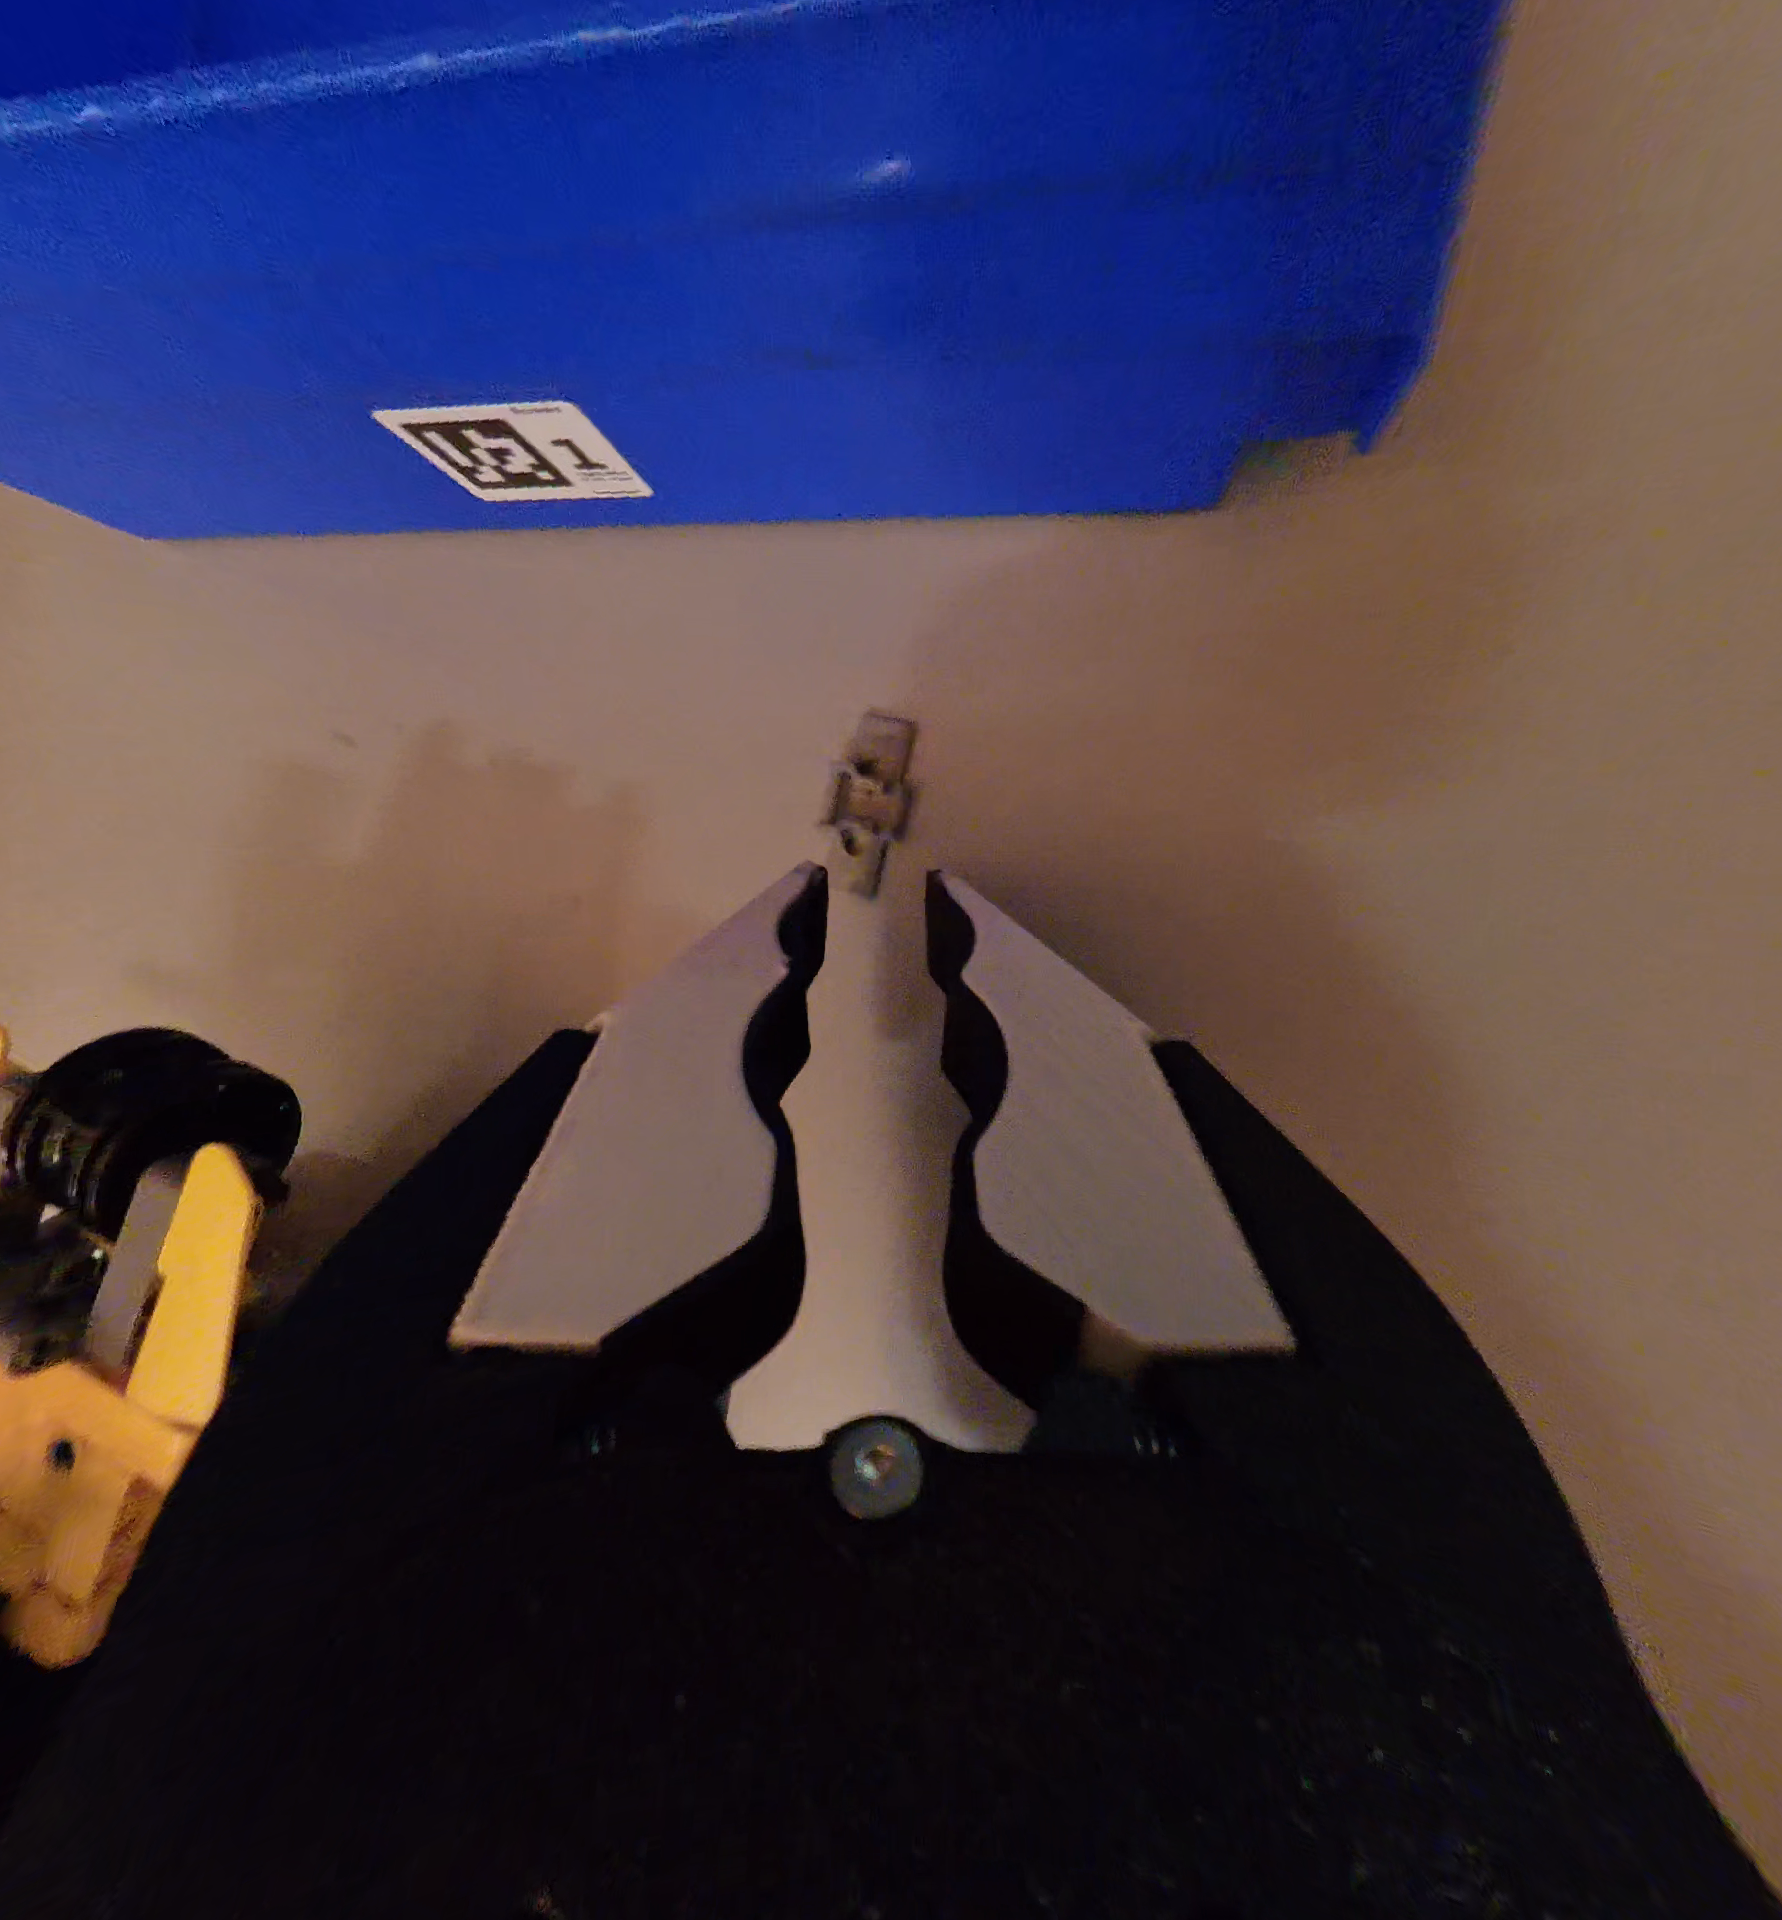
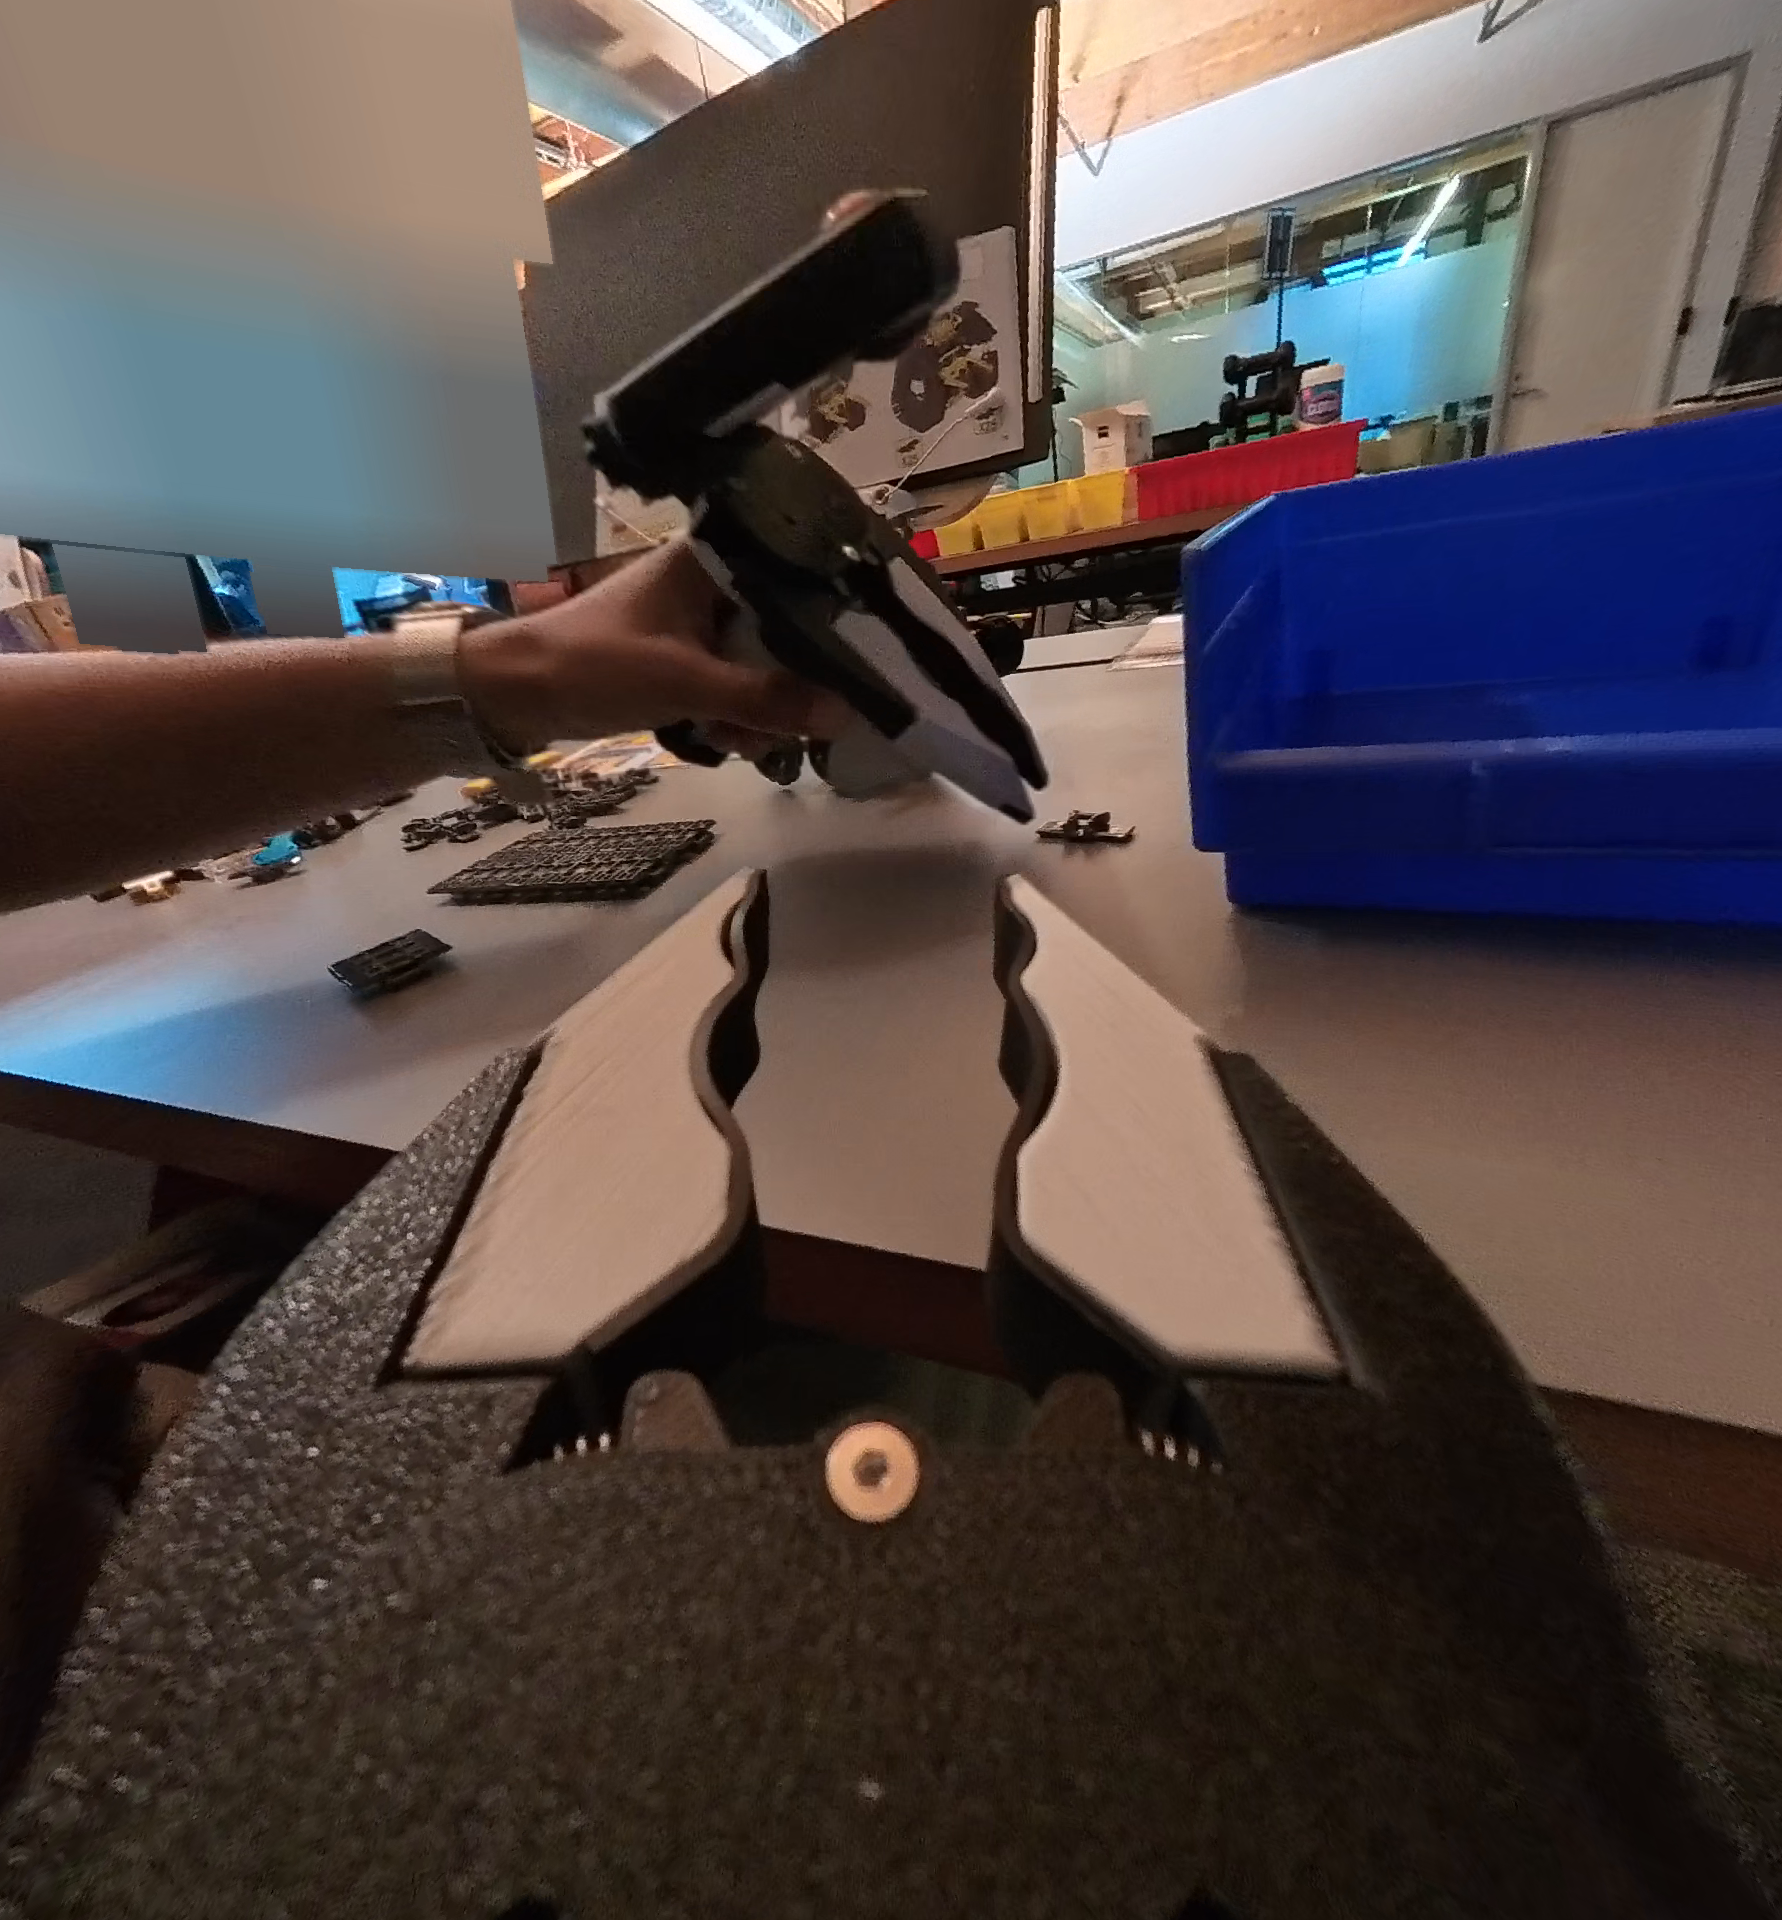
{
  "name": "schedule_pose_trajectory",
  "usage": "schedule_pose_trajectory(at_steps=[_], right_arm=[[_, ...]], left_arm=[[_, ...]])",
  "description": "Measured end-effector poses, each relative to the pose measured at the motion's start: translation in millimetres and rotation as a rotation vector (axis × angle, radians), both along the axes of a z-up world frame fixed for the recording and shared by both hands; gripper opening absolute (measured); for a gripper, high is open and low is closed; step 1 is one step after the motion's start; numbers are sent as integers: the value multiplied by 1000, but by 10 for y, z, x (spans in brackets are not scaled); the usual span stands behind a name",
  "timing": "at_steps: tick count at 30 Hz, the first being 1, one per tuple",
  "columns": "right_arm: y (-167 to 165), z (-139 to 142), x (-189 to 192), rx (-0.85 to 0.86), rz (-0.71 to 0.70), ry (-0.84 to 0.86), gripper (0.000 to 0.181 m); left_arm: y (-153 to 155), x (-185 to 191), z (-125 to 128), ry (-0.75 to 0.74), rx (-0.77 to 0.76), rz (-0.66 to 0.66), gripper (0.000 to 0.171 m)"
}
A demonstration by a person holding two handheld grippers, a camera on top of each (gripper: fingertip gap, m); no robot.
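Observation:
A small grey building-toy piece [image 1: 869, 800] lies on the beige table [image 1: 1386, 935], just beyond the tips of my left gripper [image 1: 874, 878]. That gripper is open with a narrow gap, empty, and tilted down at the piece. In the right wrist view a hand holds the left gripper [image 2: 1027, 795] with its tips close to the same piece [image 2: 1084, 828], left of a blue bin [image 2: 1531, 665]. My right gripper [image 2: 882, 881] is open and empty, low over the table's front edge.
The blue bin's wall [image 1: 762, 291], bearing a square marker sticker, stands right behind the piece. A yellow and black toy model [image 1: 87, 1299] sits at the left. A black grid plate [image 2: 575, 857], a small black part [image 2: 388, 961] and several loose parts [image 2: 274, 857] lie at the left. The tips of one gripper are about 20 cm away from the tips of the other.

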State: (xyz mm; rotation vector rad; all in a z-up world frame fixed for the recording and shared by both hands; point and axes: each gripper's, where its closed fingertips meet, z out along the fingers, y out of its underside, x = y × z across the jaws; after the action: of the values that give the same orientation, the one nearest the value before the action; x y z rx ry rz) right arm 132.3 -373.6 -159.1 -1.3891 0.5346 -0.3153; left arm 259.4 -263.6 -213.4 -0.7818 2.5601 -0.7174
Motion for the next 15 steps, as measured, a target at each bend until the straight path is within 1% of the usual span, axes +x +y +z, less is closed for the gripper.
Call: schedule_pose_trajectory(at_steps=[4,5,7,10,12,15], right_arm=[[-41,-1,14,-13,-31,-10,43],[-54,4,23,-15,-38,-14,43],[-64,-1,37,-10,-39,-10,43],[-54,-41,46,-6,-28,9,43],[-53,-51,45,-14,-27,5,43],[-62,-61,43,-85,-70,-59,43]], left_arm=[[-30,130,-111,26,-3,5,24],[-45,142,-116,32,-11,1,24],[-71,142,-114,55,-31,0,15],[-93,58,-109,92,-50,-14,15],[-115,-48,-72,114,-86,-13,15],[-171,-285,126,120,-217,-6,14]])
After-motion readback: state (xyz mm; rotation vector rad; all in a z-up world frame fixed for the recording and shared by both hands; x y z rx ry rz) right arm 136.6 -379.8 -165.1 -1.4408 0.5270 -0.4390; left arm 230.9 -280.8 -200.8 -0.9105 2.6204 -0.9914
